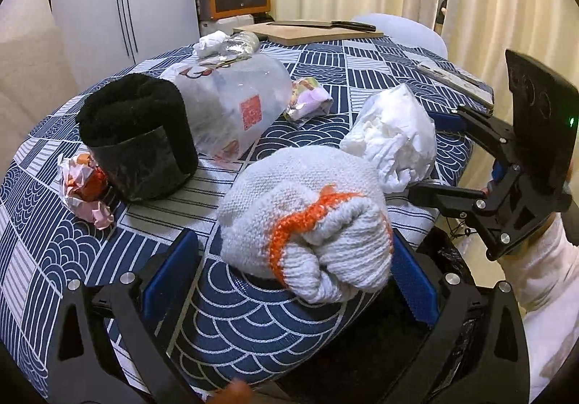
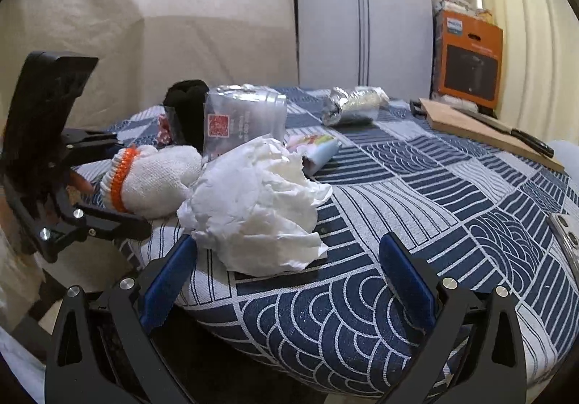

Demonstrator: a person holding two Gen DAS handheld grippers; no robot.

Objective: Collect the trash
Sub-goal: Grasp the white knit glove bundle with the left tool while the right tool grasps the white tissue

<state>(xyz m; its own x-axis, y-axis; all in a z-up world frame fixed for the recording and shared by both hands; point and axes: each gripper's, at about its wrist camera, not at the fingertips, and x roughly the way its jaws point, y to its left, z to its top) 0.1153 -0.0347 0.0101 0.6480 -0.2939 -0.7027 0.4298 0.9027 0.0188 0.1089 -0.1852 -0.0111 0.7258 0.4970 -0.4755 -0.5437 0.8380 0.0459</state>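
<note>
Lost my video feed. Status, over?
Left gripper open around knit glove. Right gripper open at crumpled tissue. Nothing blocking either.

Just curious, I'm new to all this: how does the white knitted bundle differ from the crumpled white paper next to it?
The knitted bundle is woven cloth with an orange trim; the crumpled paper is plain white and creased. The bundle is rolled compactly, the paper bunched loosely. Both lie on the patterned tablecloth near the table's edge, each between open blue gripper fingers.
</note>
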